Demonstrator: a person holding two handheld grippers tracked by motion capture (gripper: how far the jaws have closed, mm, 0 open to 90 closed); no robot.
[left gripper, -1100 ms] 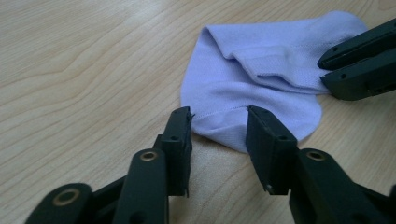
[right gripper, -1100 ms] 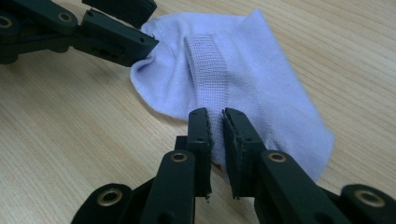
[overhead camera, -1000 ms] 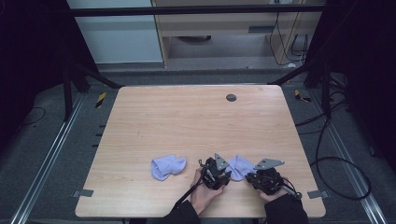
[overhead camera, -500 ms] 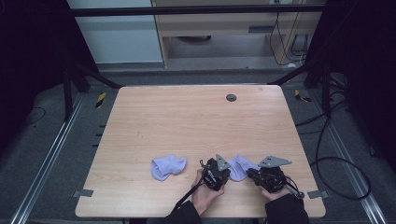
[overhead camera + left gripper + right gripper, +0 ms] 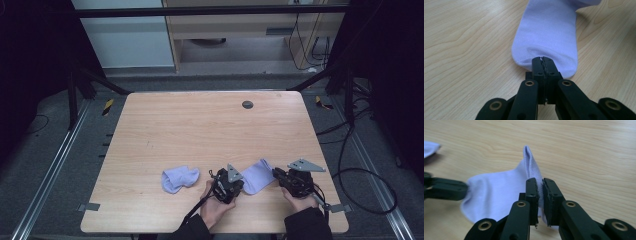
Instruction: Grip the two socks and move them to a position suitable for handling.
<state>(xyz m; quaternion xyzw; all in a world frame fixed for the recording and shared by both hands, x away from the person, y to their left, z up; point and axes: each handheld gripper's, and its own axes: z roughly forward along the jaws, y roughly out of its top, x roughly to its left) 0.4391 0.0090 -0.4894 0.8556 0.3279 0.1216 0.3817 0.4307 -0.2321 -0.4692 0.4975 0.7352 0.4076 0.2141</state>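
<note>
One wooden table (image 5: 200,130), bare but for a small dark disc (image 5: 247,104) near its far edge. Two pale lilac socks at the near edge: a loose sock (image 5: 179,178) lying to the left, well apart from both tools, and a held sock (image 5: 256,177) stretched between them, long axis running hand to hand. Left gripper (image 5: 543,65): jaws have just been closing, now clamped on the sock's rounded end. Right gripper (image 5: 540,190): jaws pinched on a raised fold at the opposite end. Each gripper holds its own end; neither is nearer.
</note>
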